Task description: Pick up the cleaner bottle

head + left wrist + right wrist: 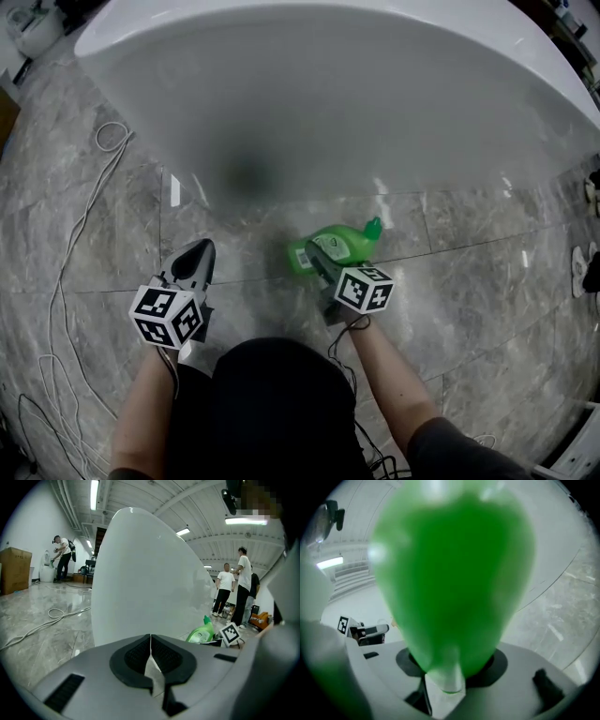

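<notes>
Two hand-held grippers are seen above a grey marble floor [487, 281], in front of a large white tub [328, 94]. The green cleaner bottle [337, 246] is clamped between the jaws of the right hand-held gripper [319, 262], near the foot of the tub; it is tilted, with its green cap [373, 226] turned towards the tub and to the right. In the right gripper view the bottle [450, 573] fills most of the frame, and its body is pressed between the two pads. Whether it is clear of the floor cannot be told. The left hand-held gripper [195, 255] is held well apart from the bottle, on the left, and its jaws are brought together with nothing between them, as is shown in the left gripper view [150, 641]. A white cable [84, 216] is laid in loops on the floor at the left. Several people [241, 588] are seen standing in the background beyond the tub.
</notes>
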### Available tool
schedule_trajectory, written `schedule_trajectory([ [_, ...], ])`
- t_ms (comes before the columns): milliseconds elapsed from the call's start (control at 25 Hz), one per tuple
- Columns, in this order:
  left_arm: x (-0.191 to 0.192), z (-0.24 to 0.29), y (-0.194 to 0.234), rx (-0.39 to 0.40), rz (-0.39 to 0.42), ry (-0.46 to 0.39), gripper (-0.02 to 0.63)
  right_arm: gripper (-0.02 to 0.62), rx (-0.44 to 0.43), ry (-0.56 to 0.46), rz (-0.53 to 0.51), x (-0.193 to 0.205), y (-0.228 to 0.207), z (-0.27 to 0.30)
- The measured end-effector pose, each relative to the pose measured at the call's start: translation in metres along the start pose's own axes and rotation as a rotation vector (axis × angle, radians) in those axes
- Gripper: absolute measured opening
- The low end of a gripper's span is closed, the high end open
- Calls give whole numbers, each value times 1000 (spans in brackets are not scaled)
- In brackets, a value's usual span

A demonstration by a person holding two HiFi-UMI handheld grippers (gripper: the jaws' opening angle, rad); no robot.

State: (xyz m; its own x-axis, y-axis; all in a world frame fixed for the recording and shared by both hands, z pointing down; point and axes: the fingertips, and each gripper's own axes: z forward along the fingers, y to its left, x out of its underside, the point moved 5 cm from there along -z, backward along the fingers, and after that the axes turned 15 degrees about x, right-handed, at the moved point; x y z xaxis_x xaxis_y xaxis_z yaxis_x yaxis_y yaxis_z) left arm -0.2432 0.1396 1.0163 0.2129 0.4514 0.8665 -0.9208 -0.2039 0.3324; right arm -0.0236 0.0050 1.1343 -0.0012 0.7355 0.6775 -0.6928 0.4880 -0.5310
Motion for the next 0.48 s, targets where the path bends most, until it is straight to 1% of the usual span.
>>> schedule_trajectory([
  [120, -10, -8, 0, 7, 29, -20, 15, 199, -92, -13, 33, -15, 23, -7],
  [240, -20, -22, -5, 31, 17, -61, 15, 199, -170, -17, 61, -32, 51, -15],
  [360, -29, -33, -12, 33, 22, -72, 15, 199, -252, -10, 103, -51, 81, -29],
  [480, -40, -39, -27, 30, 11, -79, 15, 199, -306, 8, 96, -70, 107, -48],
])
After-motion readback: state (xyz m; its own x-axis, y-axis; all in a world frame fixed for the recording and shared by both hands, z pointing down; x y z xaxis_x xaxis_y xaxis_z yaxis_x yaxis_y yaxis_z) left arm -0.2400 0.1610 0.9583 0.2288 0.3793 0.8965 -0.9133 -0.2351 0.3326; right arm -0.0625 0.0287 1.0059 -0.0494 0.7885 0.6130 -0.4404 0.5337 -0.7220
